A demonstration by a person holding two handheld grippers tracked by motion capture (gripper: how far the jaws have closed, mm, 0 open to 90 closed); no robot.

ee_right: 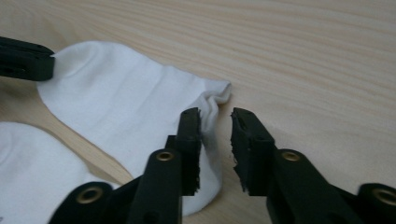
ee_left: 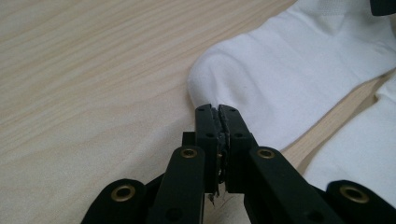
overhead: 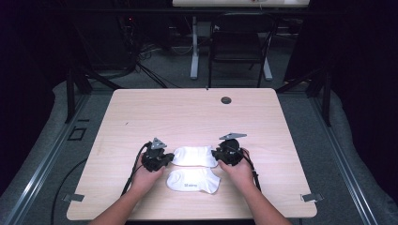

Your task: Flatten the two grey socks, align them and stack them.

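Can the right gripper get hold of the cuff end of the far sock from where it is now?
Probably yes. The right gripper stands open at the edge of the far sock, one of its fingers lying over the fabric, with nothing between them.

2 socks on table (overhead: pixel 197 112), far sock (overhead: pixel 195 156) between grippers, near sock (overhead: pixel 193 180) before it

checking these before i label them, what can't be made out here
- Left gripper, left gripper view: whether the shut jaws pinch the far sock's edge; the jaws cover it.
- Near sock, high view: its print is too small to read.
- Right gripper, right gripper view: one finger hides the sock's hem beneath.
- High view: the hands cover both grippers' jaws.
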